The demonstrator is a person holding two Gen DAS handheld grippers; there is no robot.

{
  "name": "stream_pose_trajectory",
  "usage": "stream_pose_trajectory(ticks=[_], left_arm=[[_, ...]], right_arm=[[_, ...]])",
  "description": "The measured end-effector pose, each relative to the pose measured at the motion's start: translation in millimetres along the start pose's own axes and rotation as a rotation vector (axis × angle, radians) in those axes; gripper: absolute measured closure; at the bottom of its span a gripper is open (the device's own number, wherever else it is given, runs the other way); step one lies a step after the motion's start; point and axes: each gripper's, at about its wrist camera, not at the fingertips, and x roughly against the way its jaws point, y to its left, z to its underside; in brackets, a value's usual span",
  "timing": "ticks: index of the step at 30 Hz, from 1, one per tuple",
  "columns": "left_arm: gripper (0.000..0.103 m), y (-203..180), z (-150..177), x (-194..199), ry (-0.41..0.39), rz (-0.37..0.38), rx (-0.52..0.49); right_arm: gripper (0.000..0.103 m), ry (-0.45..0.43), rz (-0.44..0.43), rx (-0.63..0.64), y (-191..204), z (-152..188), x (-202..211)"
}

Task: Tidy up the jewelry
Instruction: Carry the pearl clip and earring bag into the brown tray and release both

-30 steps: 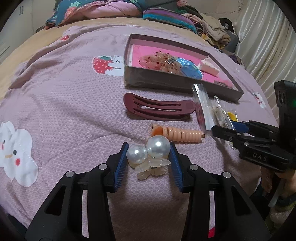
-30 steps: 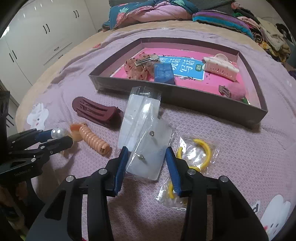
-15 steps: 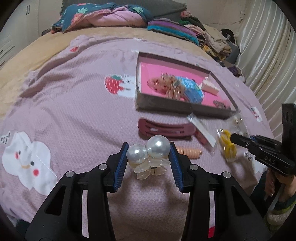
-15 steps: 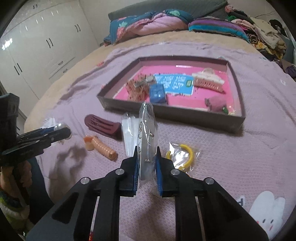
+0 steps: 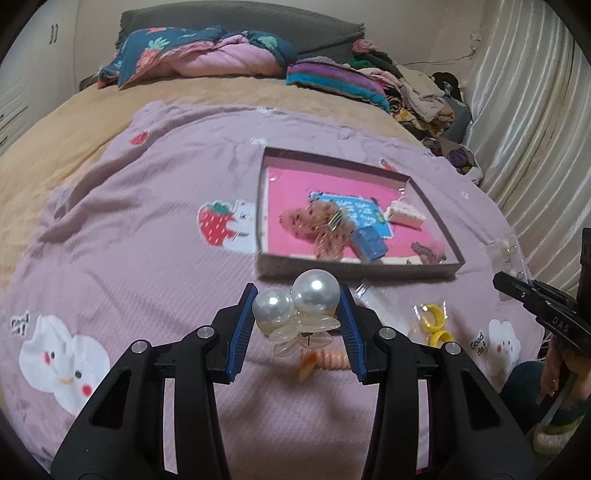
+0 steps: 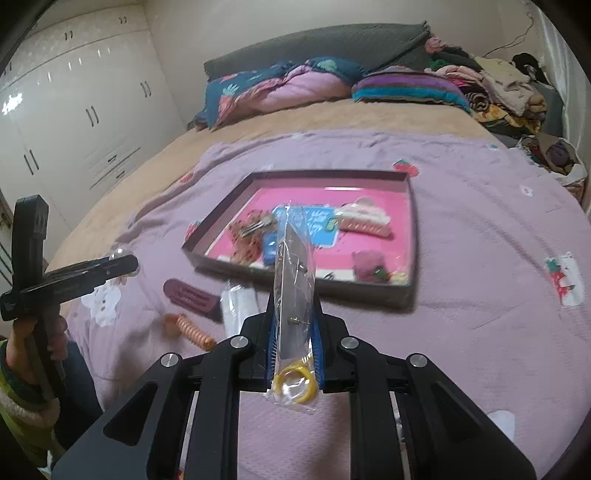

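Lilac bedspread [image 5: 147,229] with strawberry patches, open pink-lined box [image 6: 410,295] mid-bed. Left gripper [image 5: 297,314] clamped on pearl hair clip [image 5: 299,299], up off the cover. Right gripper [image 6: 293,332] pinched tight on clear earring packet [image 6: 295,266], raised before the box.

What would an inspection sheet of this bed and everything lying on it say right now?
Surface: lilac blanket with strawberry and cloud patches, over a tan bedspread.
Job's things: tray holding hair clips; pearl clip; clear packet; yellow hoops; dark red clip; orange coil tie.
Clutter: clothes pile, pillows.
Grippers: left gripper holds the pearl clip; right gripper is shut on the clear packet.
Cables: a wire on the wall.
Surroundings: white wardrobe, curtain.
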Motion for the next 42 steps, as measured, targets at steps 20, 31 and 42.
stream_pose_trajectory(ticks=[20, 31, 42], left_arm=[[0.068, -59.5, -40.2, -22.8, -0.023, 0.046, -0.099], [0.068, -76.2, -55.3, -55.4, -0.001, 0.026, -0.125], [0.068, -57.1, -62.5, -85.5, 0.019, -0.033, -0.093]], right_arm=[[0.088, -0.104, 0.051, -0.019, -38.7, -39.2, 18.9], [0.088, -0.098, 0.019, -0.038, -51.4, -66.0, -8.9], [0.088, -0.049, 0.092, 0.012, -50.0, -74.5, -60.6]])
